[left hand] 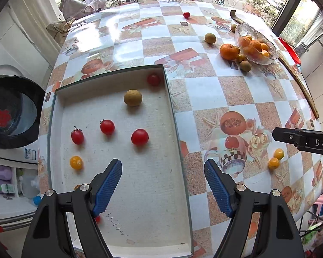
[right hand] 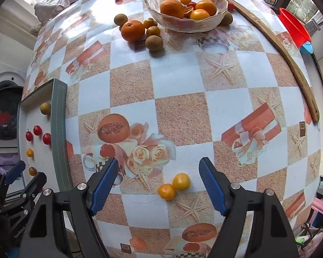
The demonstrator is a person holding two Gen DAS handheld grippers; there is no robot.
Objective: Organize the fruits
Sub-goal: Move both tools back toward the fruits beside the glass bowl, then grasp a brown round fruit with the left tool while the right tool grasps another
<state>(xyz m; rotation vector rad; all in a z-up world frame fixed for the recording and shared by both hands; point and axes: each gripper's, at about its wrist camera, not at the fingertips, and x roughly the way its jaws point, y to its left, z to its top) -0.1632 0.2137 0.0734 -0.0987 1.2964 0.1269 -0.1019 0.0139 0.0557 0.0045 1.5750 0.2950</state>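
Note:
A shallow white tray holds several red cherry tomatoes, a yellow one and a brownish round fruit. My left gripper is open and empty over the tray's near right part. My right gripper is open and empty, just above two yellow tomatoes on the table; they also show in the left wrist view. A glass bowl of oranges stands far, with an orange and several small fruits beside it.
A lone red tomato lies at the far table edge. A wooden stick runs along the right edge, with a red bucket beyond. A washing machine stands left of the table.

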